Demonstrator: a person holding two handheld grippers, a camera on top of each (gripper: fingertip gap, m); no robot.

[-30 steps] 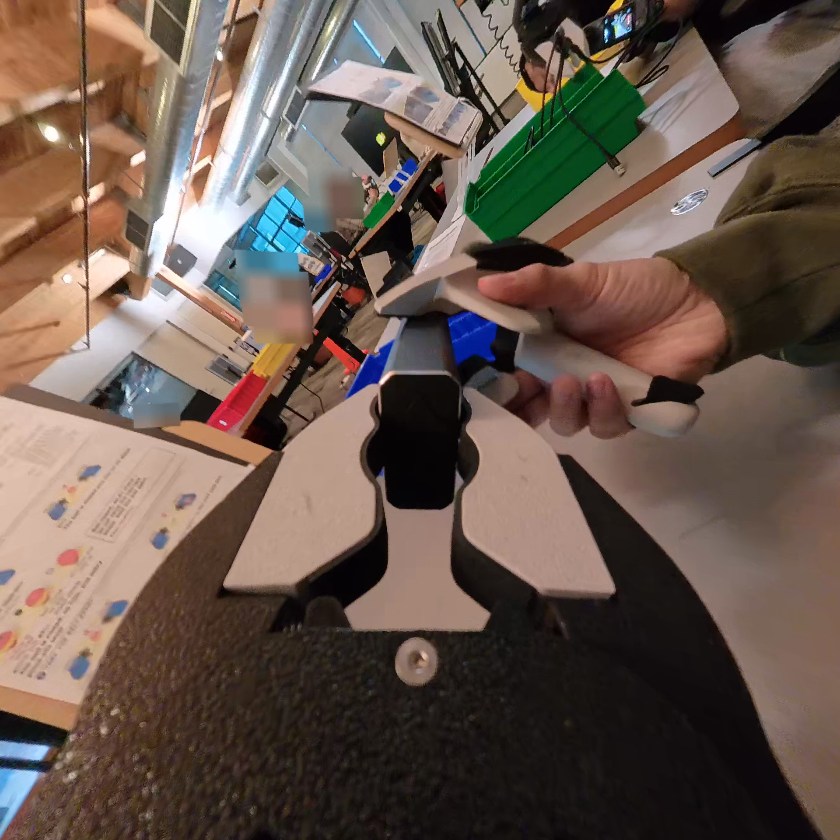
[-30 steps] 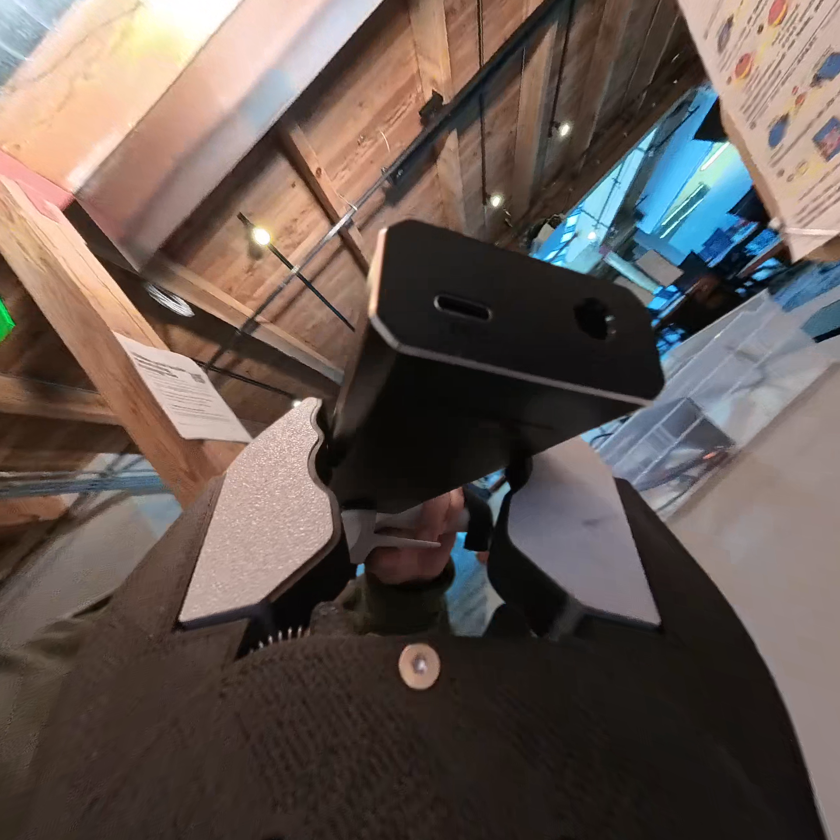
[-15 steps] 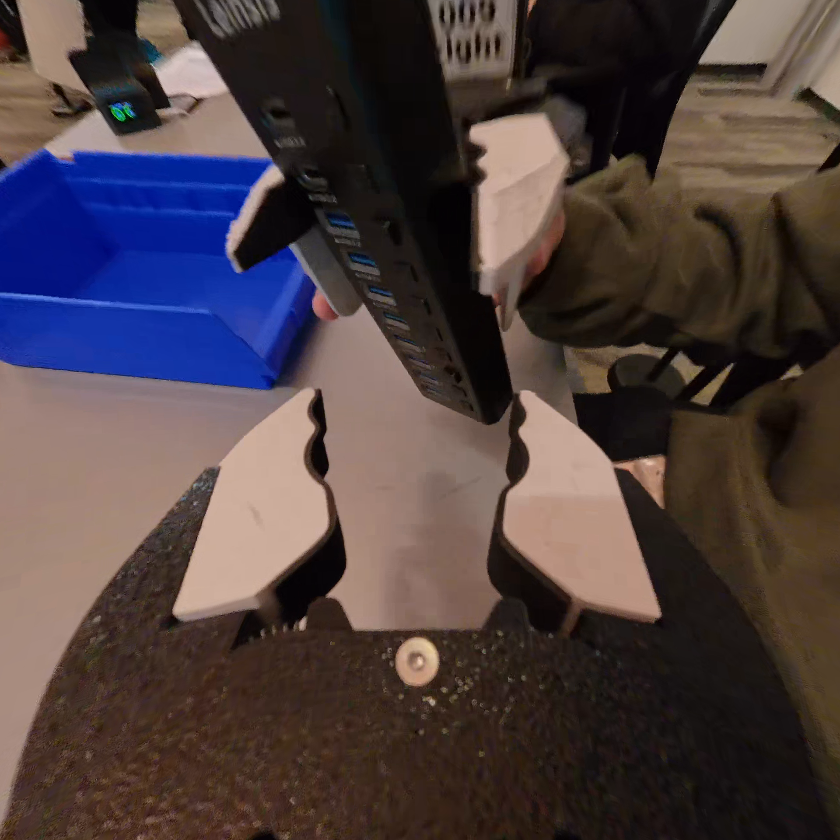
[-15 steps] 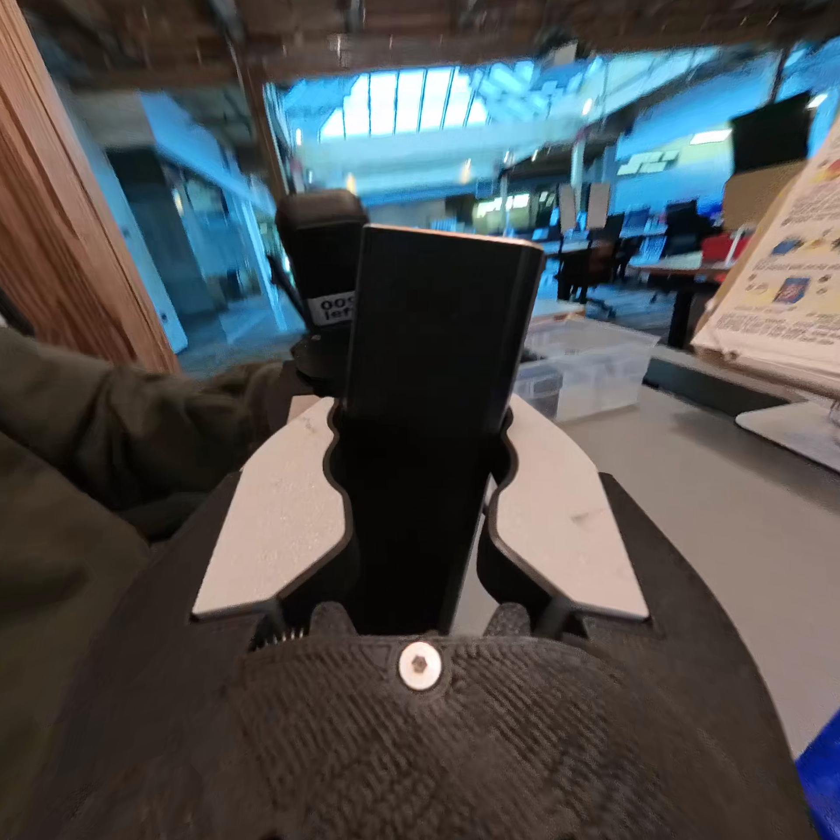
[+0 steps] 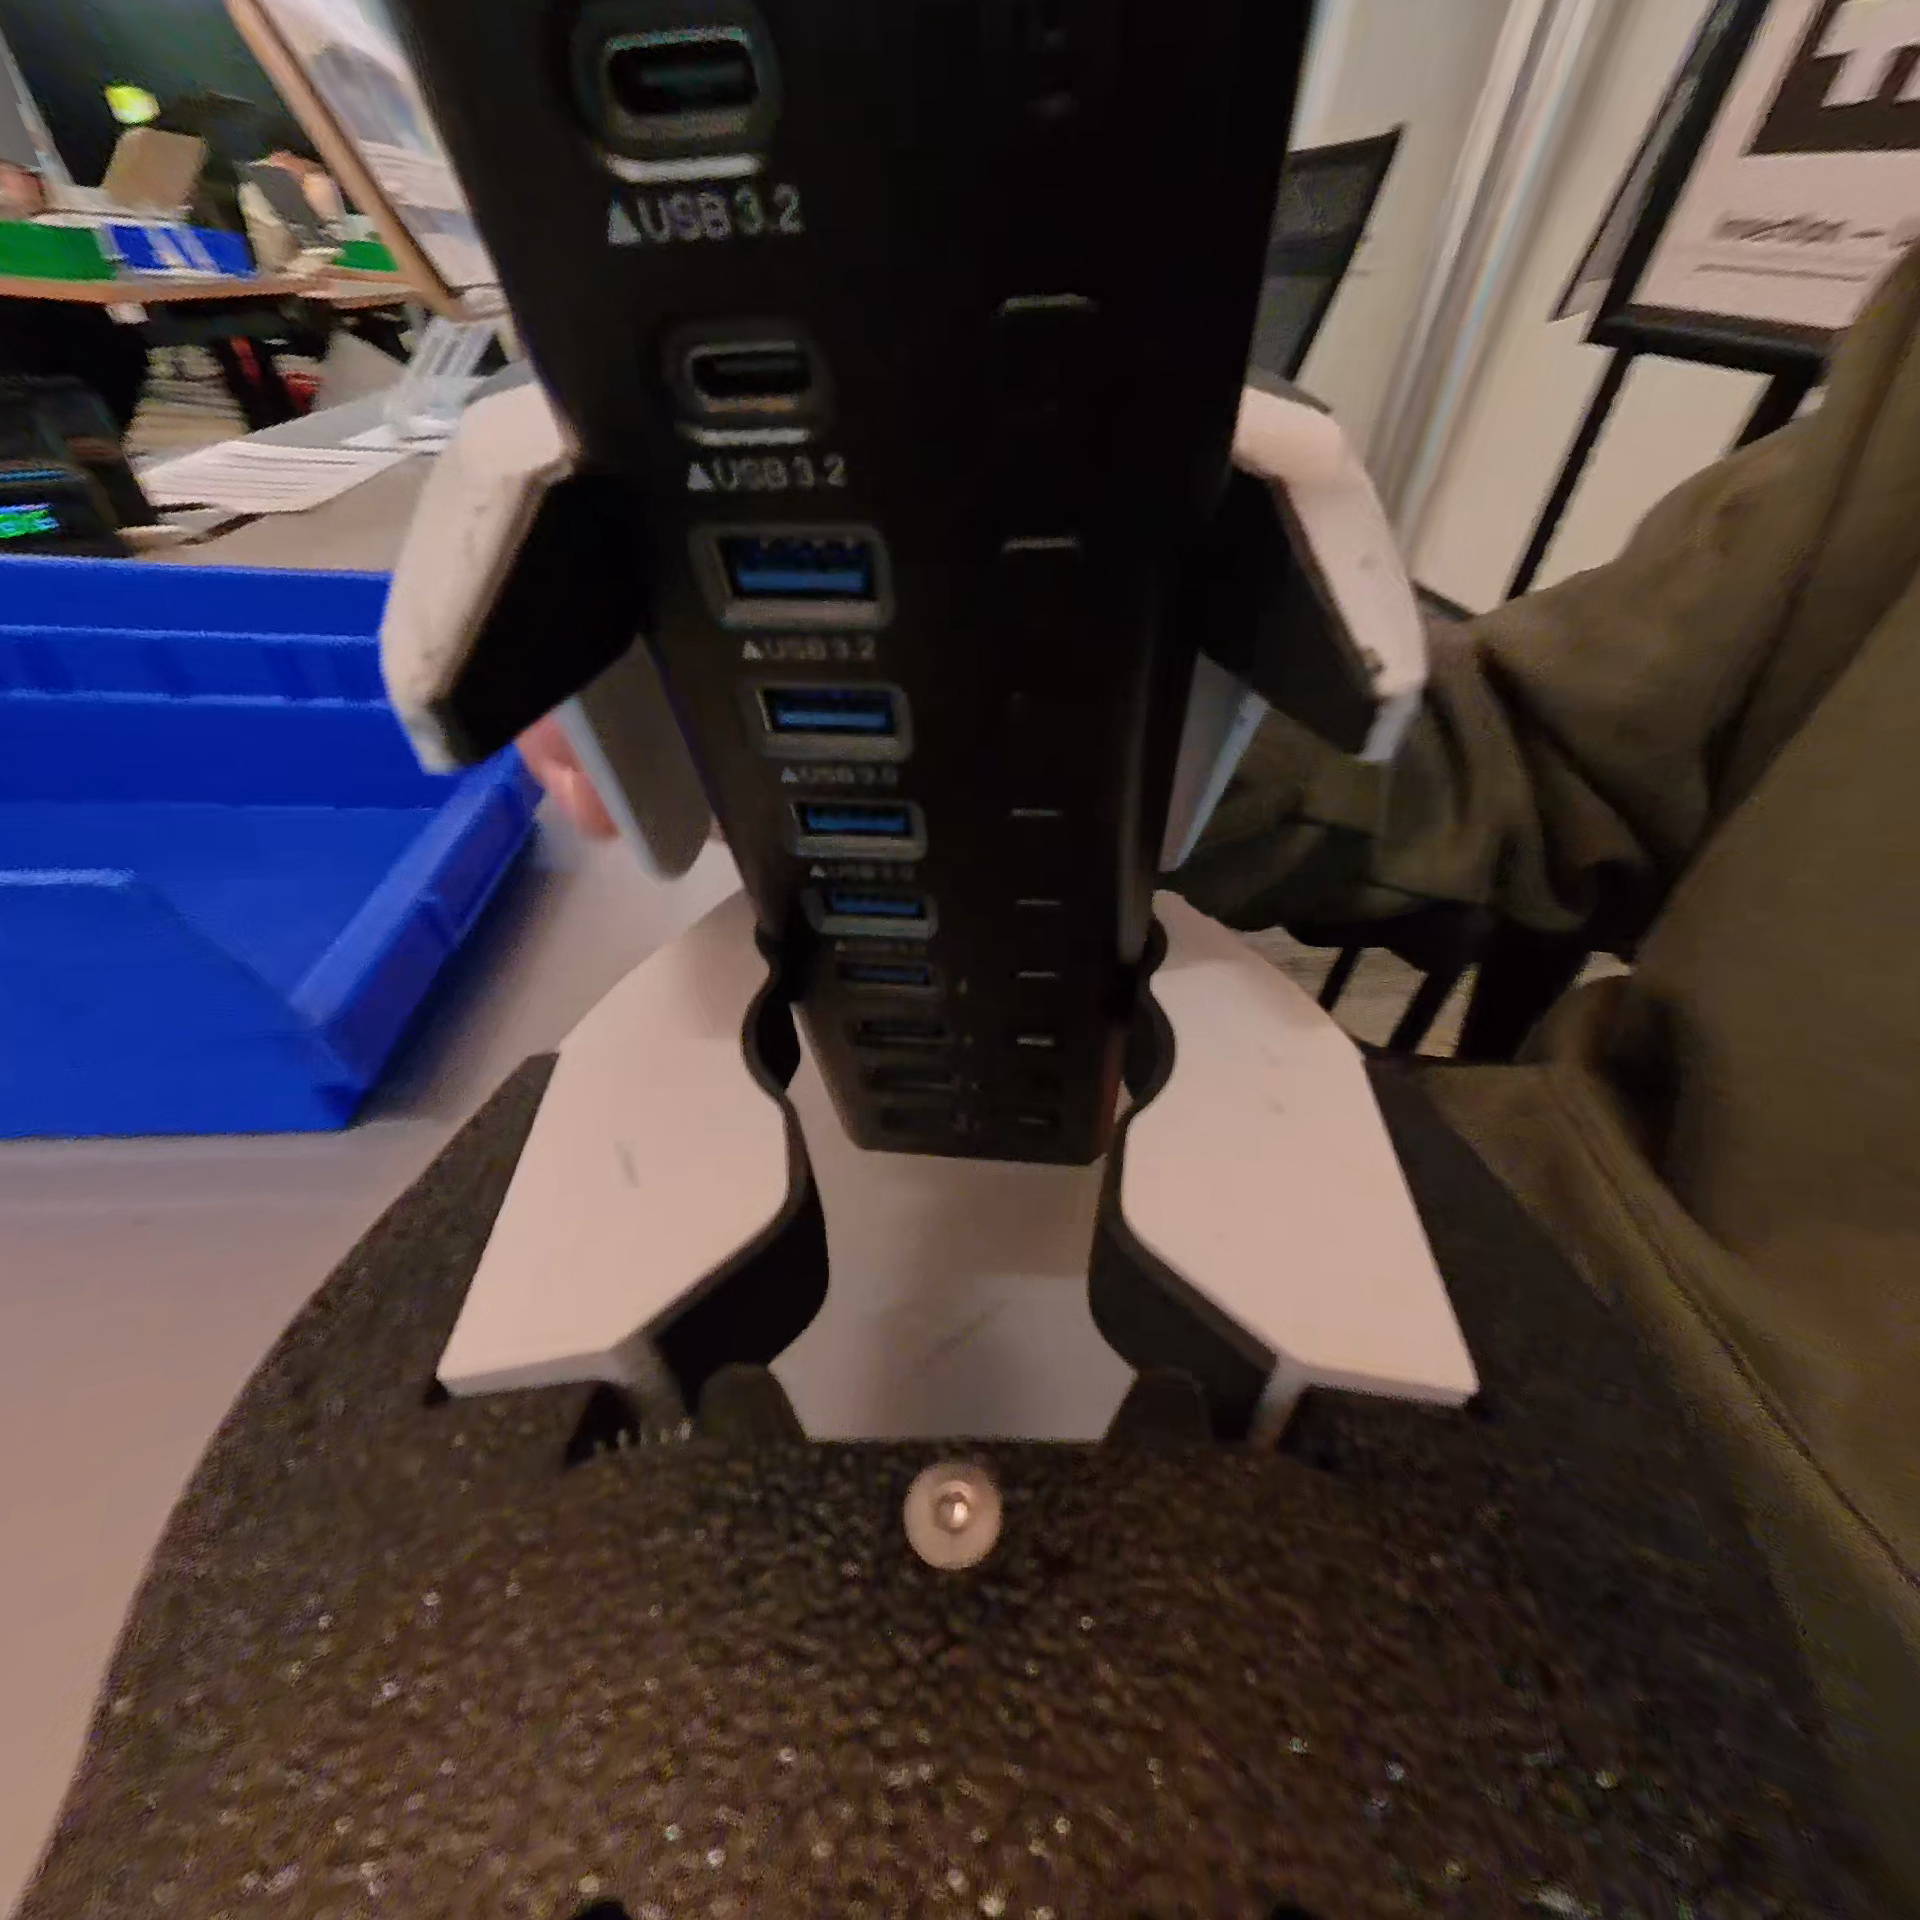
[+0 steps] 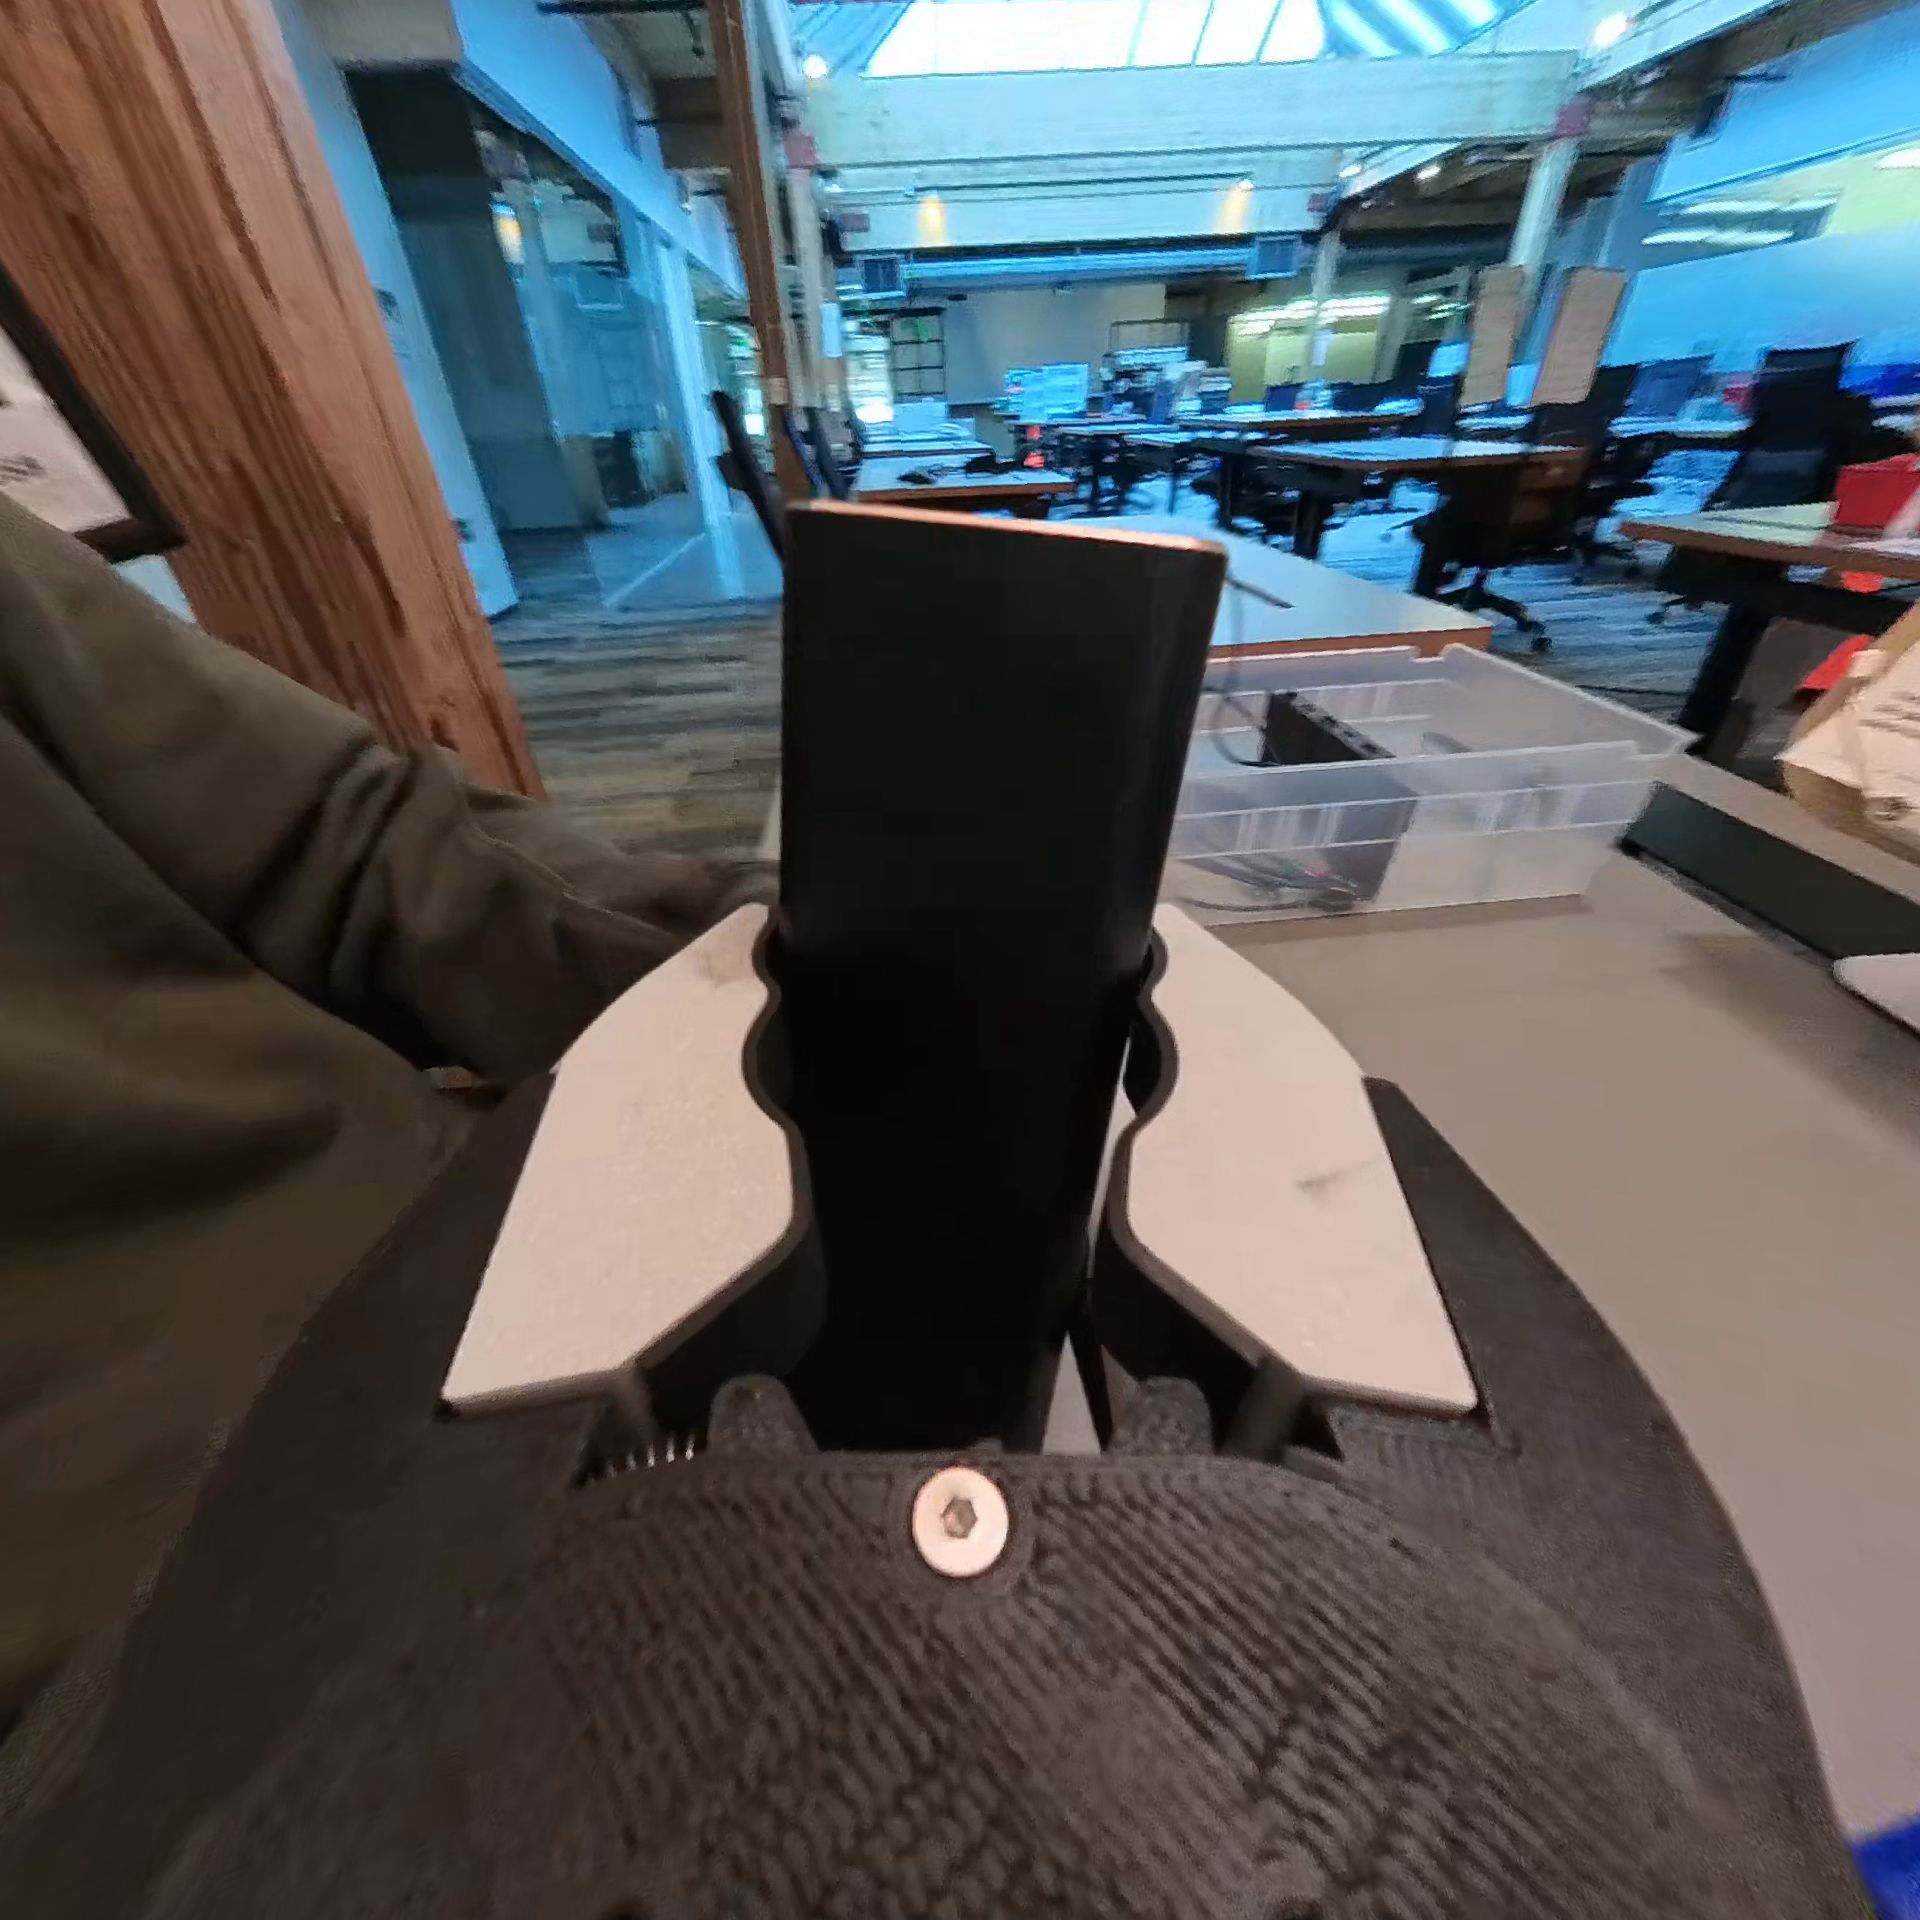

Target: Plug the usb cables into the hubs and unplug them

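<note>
The black multi-port USB hub [image 5: 914, 582] stands upright at frame centre, clamped by the right gripper [image 6: 956, 1049] and also pinched at its lower end by the left gripper [image 5: 961, 1029]. Judging by this, the double hold steadies its port face for plugging; no cable shows.

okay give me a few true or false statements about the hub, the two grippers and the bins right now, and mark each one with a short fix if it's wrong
1. The right gripper is shut on the black hub. True.
2. A cable is plugged into one of the hub's blue ports. False: every port in view is empty.
3. The left gripper has the hub's lower end between its fingers. True.
4. The blue bin sits to the right of the hub in the left wrist view. False: it is to the left.
5. The clear bin stands on the table beyond the hub in the right wrist view. True.
6. The hub lies flat on the table. False: it is held up off it by the grippers.
</note>
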